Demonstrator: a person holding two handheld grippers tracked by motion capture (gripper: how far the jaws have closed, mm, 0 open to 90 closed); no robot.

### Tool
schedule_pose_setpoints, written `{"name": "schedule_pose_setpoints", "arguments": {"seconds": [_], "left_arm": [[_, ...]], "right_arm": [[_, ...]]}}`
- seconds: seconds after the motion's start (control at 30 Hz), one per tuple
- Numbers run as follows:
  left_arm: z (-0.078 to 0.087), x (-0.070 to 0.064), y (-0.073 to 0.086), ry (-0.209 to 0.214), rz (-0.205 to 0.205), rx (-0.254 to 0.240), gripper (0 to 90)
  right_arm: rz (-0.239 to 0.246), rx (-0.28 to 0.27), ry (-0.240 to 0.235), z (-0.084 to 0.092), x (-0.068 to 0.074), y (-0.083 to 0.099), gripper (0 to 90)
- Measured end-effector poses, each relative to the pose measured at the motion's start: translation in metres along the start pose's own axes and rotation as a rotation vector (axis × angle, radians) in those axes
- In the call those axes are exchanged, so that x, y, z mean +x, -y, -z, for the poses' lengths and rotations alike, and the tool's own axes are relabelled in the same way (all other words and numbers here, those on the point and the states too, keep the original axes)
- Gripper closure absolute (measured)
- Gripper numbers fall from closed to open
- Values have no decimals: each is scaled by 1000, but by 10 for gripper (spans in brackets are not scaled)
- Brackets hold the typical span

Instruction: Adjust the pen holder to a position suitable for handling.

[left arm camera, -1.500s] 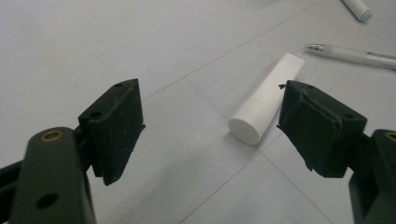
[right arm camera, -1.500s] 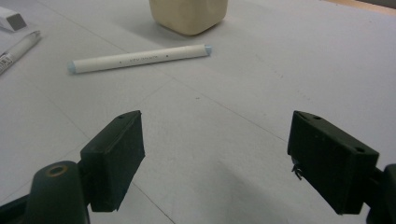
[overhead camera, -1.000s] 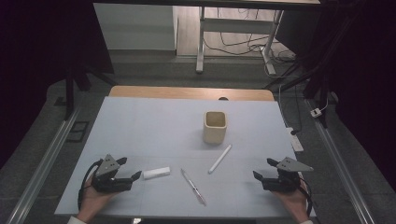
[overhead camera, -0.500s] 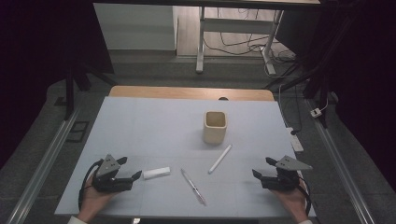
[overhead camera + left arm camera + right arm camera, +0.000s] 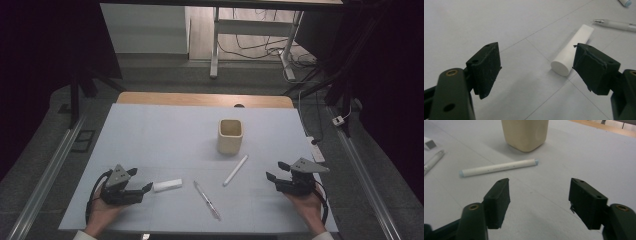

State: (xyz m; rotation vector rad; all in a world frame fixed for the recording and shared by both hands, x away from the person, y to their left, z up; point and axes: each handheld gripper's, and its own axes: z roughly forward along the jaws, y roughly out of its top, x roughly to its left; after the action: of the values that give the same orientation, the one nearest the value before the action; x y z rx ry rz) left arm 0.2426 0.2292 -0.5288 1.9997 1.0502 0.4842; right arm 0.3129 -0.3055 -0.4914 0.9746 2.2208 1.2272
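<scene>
Pale worktop (image 5: 150, 135) is carrying a cup (image 5: 230, 136); both tongs are resting open and empty, left tongs (image 5: 141, 186) just short of a white stick (image 5: 167, 185), right tongs (image 5: 276, 170) near a pen (image 5: 235, 170). Grasping probably comes next.

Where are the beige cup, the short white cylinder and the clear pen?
beige cup (image 5: 230, 136), high view, front wall.
short white cylinder (image 5: 167, 185), high view, mid-length.
clear pen (image 5: 207, 199), high view, mid-barrel.

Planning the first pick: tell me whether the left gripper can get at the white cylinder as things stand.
Probably yes. The left gripper is open, and the white cylinder lies loose just ahead of its jaws with nothing between them.
</scene>
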Motion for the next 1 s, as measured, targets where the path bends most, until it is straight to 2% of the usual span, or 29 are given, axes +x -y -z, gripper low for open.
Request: {"name": "schedule_pose_setpoints", "arguments": {"seconds": [0.07,0.1,0.2,0.37,0.47,0.5,0.63,0.67,0.7,1.0], "left_arm": [[-1,0,0,1,-2,5,219],[-1,0,0,1,-1,6,219],[-1,0,0,-3,3,3,219],[-1,2,1,-3,4,4,219],[-1,2,2,-9,7,0,220],[-1,2,2,-17,6,-5,220],[-1,4,1,-20,17,-12,221],[-1,4,1,-19,20,-9,221],[-1,4,1,3,35,-15,221],[-4,2,0,0,23,-6,219]], "right_arm": [[2,-1,3,-1,0,-1,404],[8,11,9,-3,1,-4,466],[9,12,7,-5,1,-7,505],[19,7,2,-15,1,-18,635],[58,-8,16,-22,5,-23,739],[58,-8,16,-22,5,-23,739],[63,-2,8,-27,7,-27,830],[67,1,11,-29,6,-28,847],[68,3,10,-32,6,-30,882],[74,16,18,-48,5,-40,893]]}}
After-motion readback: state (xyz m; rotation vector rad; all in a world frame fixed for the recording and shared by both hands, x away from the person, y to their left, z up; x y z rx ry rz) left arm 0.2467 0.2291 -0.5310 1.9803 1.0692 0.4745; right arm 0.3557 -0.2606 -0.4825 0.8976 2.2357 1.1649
